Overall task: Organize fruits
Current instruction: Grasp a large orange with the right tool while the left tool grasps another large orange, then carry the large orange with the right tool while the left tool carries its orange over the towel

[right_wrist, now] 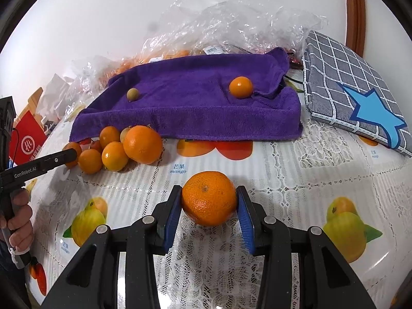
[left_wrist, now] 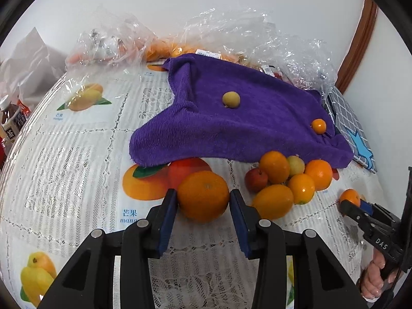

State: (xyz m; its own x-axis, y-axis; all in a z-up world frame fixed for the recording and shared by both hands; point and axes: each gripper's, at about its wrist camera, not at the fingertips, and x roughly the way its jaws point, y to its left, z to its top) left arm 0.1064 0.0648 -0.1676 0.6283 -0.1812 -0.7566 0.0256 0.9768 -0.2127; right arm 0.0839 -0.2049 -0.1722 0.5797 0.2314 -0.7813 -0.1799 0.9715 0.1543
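My left gripper is shut on a large orange low over the tablecloth, both blue pads against its sides. Just right of it lies a pile of small oranges with a red fruit. My right gripper is shut on a mandarin near the table's front. From the left wrist view the right gripper shows at the right edge with that mandarin. A purple towel behind carries a small greenish fruit and a small orange.
Crumpled clear plastic bags with more fruit lie behind the towel against the white wall. A grey checked cloth with a blue star sits at the right. Bottles and a red box stand at the left. A hand holds the left gripper.
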